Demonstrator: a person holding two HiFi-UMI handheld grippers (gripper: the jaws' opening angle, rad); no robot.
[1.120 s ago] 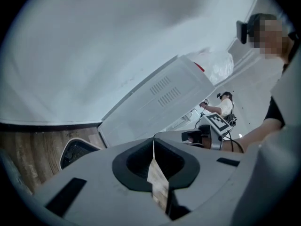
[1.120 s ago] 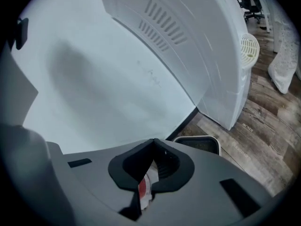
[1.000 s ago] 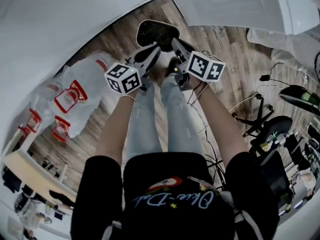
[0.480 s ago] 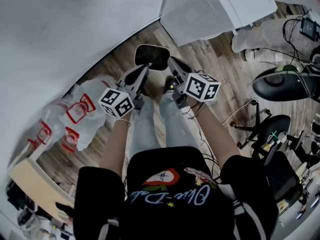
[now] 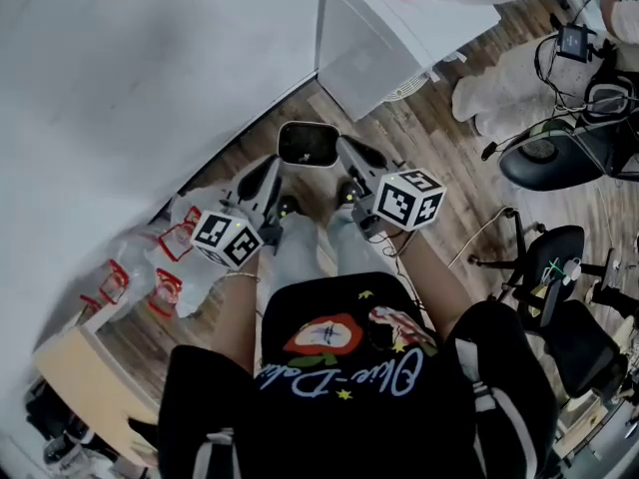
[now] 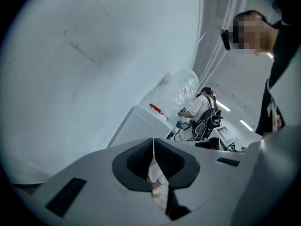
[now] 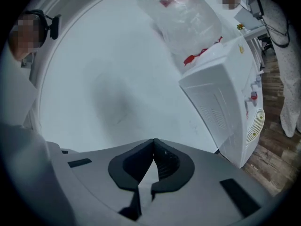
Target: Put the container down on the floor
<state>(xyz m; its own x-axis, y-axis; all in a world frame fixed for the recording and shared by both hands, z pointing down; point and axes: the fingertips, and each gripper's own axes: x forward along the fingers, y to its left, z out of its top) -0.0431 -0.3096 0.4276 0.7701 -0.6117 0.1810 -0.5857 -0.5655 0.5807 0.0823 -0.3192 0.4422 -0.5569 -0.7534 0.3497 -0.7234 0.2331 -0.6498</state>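
Container point(image 5: 308, 144): dark tray with a pale rim, lying flat on the wooden floor point(image 5: 439, 158) just off the foot of the wall point(image 5: 150, 68), at 12 o'clock from the person's legs point(image 5: 300, 257).
Left gripper point(image 5: 271, 165): at 7 o'clock from the container, tips aimed toward its near left corner. The jaws are pressed together with nothing between them (its own view looks past the closed tips at the wall and a far room).
Right gripper point(image 5: 347, 146): at 4 o'clock from the container, tips by its near right corner. The jaws are likewise closed on each other and empty.
Contact: in the head view both sets of tips sit close to the container's near edge; whether they touch it or stand apart cannot be told.
Bags point(image 5: 190, 257): clear plastic with red print, heaped on the floor along the wall, at 8 o'clock from the left gripper.
Unit point(image 5: 379, 38): white box-shaped appliance standing against the wall, at 1 o'clock from the container, with a vent grille low on its side.
Top bag point(image 7: 183, 13): clear plastic with red print, resting on the unit.
Chairs point(image 5: 559, 158): black office chairs at 3 o'clock, well apart from the container.
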